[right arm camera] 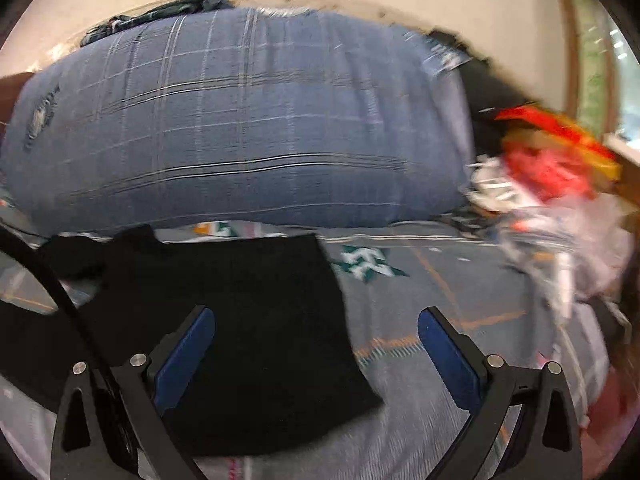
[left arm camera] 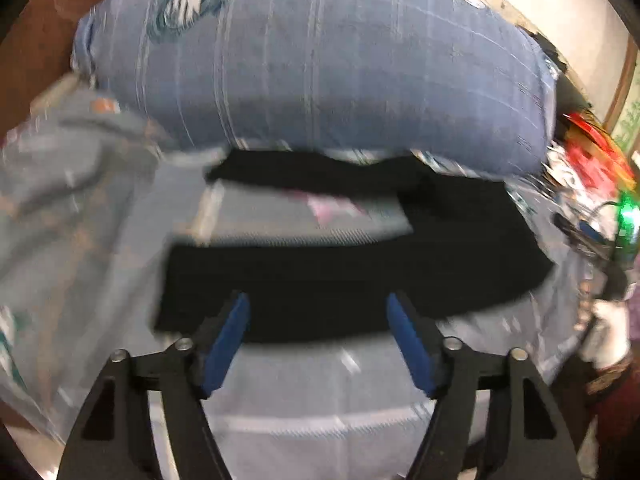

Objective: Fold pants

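Note:
Black pants lie flat on a grey-blue patterned bedsheet, bent into a U shape with one leg further back. My left gripper is open and empty, its blue-padded fingers just over the pants' near edge. In the right wrist view the pants fill the lower left, and their right edge runs down the middle. My right gripper is open and empty, with its left finger over the pants and its right finger over the bare sheet.
A large blue checked pillow lies behind the pants, also in the right wrist view. A heap of red, white and orange things sits at the right. A person's hand and device with green light are at the right.

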A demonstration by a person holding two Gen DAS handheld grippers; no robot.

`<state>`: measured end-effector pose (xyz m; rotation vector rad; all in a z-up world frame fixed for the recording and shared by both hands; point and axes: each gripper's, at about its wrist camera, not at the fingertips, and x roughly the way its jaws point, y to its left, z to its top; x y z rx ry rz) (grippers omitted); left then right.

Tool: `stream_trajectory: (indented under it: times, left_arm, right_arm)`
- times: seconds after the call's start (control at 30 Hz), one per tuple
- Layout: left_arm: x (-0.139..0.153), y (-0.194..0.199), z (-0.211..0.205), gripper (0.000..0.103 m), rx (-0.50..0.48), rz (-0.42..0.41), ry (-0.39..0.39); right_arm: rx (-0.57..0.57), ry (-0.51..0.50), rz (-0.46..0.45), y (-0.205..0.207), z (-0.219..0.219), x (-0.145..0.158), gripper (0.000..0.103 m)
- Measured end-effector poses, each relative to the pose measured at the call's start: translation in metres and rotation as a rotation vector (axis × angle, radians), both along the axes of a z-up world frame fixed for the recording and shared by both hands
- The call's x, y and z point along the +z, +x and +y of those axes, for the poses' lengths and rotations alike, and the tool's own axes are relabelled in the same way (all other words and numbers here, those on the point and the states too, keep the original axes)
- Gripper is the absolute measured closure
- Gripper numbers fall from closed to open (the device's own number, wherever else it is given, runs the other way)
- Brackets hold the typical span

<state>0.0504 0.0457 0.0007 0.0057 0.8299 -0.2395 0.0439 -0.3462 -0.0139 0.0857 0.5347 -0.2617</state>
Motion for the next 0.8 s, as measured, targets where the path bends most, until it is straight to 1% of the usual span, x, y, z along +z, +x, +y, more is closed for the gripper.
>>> stream_trajectory:
  times: [0.03, 0.1, 0.17, 0.2, 0.23, 0.27, 0.33, 0.43, 0.5, 0.57, 0.7, 0.73, 0.8]
  left_arm:
    - [0.007, 0.017, 0.009, 0.031, 0.004, -0.004, 0.008]
    - [0.014, 0.064, 0.023, 0.031, 0.007, 0.013, 0.002]
    - [0.009, 0.109, 0.028, 0.031, 0.03, 0.05, -0.009]
    - [0.004, 0.137, 0.035, 0.031, 0.038, 0.084, -0.022]
    - [-0.005, 0.164, 0.041, 0.031, 0.052, 0.118, -0.038]
    - [-0.014, 0.181, 0.046, 0.031, 0.073, 0.136, -0.047]
    - [-0.026, 0.227, 0.058, 0.031, 0.113, 0.18, -0.076]
    - [-0.048, 0.28, 0.077, 0.031, 0.168, 0.221, -0.094]
    - [-0.062, 0.304, 0.086, 0.031, 0.182, 0.241, -0.097]
    - [-0.073, 0.321, 0.088, 0.031, 0.169, 0.261, -0.098]
    - [-0.097, 0.342, 0.077, 0.031, 0.088, 0.326, -0.077]
    - [-0.098, 0.343, 0.071, 0.025, 0.065, 0.309, -0.048]
    - [-0.1, 0.344, 0.058, 0.018, -0.007, 0.306, -0.005]
  right_arm:
    - [0.034, 0.011, 0.015, 0.009, -0.002, 0.006, 0.0]
    - [0.124, 0.035, 0.054, 0.035, -0.005, 0.018, 0.0]
    - [0.214, 0.089, 0.098, 0.065, -0.006, 0.024, 0.001]
    - [0.25, 0.117, 0.123, 0.081, -0.005, 0.025, 0.003]
    - [0.276, 0.137, 0.149, 0.098, -0.004, 0.025, 0.01]
    - [0.294, 0.147, 0.18, 0.117, -0.004, 0.024, 0.024]
    - [0.297, 0.164, 0.231, 0.149, -0.008, 0.018, 0.036]
    - [0.307, 0.228, 0.279, 0.184, -0.018, 0.007, 0.035]
    - [0.316, 0.257, 0.307, 0.202, -0.024, 0.0, 0.035]
    - [0.327, 0.281, 0.325, 0.217, -0.033, -0.004, 0.035]
    - [0.338, 0.319, 0.349, 0.232, -0.049, -0.009, 0.034]
    - [0.33, 0.323, 0.359, 0.237, -0.056, -0.009, 0.034]
    - [0.33, 0.338, 0.372, 0.244, -0.064, -0.013, 0.032]
